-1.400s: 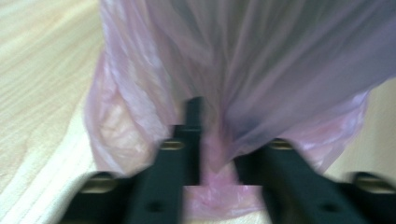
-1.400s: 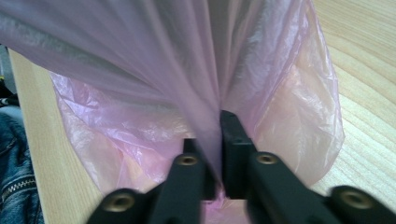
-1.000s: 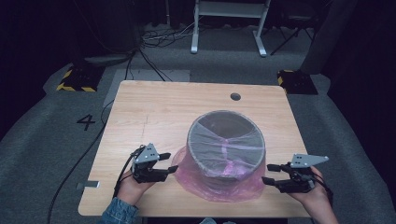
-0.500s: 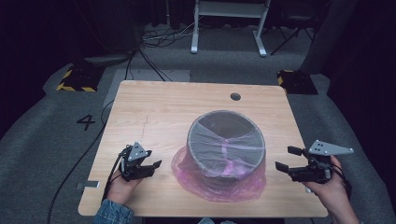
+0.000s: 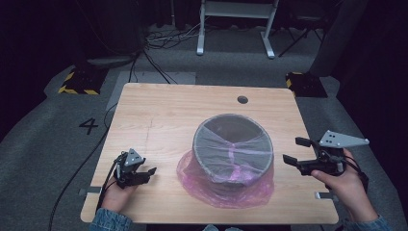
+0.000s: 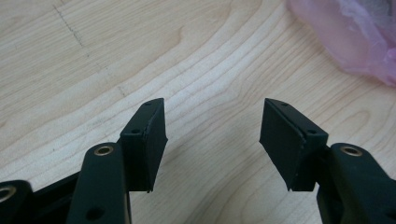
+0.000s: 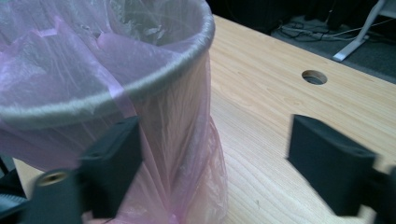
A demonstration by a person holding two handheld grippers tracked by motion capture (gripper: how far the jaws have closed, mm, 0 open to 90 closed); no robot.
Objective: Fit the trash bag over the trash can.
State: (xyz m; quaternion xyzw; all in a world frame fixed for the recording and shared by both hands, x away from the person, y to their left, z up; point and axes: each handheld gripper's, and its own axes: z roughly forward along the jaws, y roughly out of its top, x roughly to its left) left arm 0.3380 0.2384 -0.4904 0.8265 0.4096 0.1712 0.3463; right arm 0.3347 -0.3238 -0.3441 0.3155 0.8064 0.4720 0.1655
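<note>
**On the bench: a bin in a pink bag**

Near the middle of the bench (image 5: pixel 159 110) stands the bin (image 5: pixel 233 147), wrapped in a pink bag (image 5: pixel 226 192). Left gripper (image 5: pixel 144 174) is spread wide, empty. Right gripper (image 5: pixel 296 150), just closing a little, is spread too, holding nothing.

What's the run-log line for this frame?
bin: upright, pink bag pulled over it | left gripper: open, empty | right gripper: open, empty

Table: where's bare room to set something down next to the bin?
The back strip of the table is free, from the bin to the far edge, apart from the hole. So is the left half, above the left tongs. It's crowded front centre, where the pink bag pools around the bin.
</note>
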